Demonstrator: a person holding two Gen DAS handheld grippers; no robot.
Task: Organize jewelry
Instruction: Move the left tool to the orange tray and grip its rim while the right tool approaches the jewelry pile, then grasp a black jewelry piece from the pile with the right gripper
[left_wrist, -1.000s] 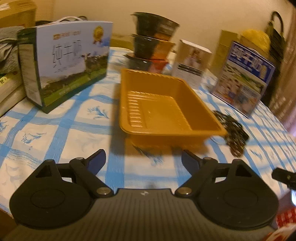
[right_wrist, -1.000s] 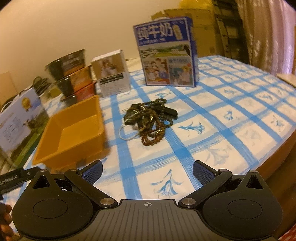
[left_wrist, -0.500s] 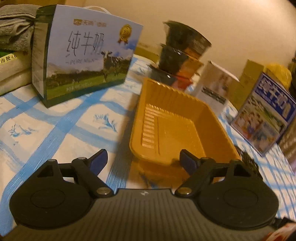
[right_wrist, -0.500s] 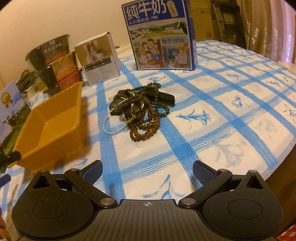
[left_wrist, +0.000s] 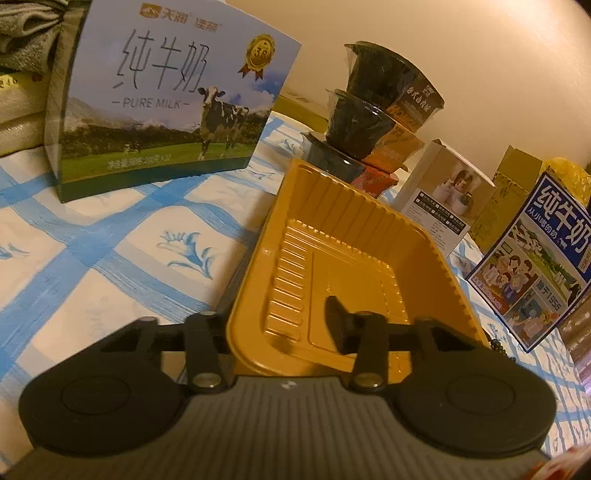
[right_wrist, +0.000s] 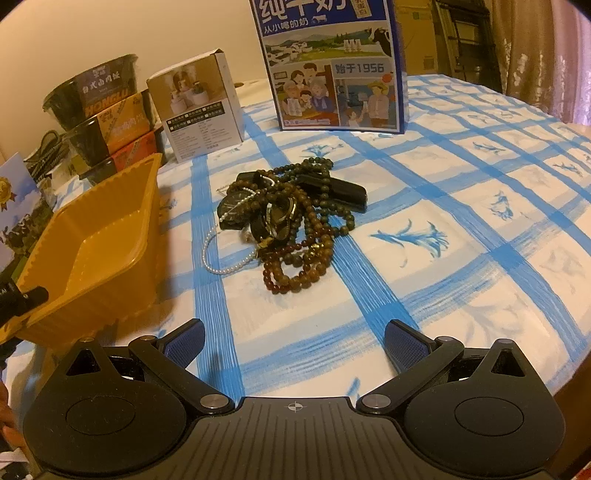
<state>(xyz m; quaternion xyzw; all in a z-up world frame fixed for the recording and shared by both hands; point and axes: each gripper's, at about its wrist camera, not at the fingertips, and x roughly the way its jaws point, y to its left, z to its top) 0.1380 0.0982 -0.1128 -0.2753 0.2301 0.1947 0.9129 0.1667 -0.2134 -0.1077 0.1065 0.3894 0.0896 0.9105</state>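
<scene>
Left tool (left_wrist: 277, 325) straddles the near wall of the orange tray (left_wrist: 439, 258) — one finger inside, the other outside; whether it presses the wall, cannot tell. Right tool (right_wrist: 293, 341) spread wide, holding nothing, low over the tabletop (right_wrist: 461, 206). Jewelry pile (right_wrist: 291, 218) — bead strands, a watch, a pearl string — lies on the checked cloth just right of the tray, ahead of the right tool. Milk cartons (right_wrist: 332, 62) stand behind.
</scene>
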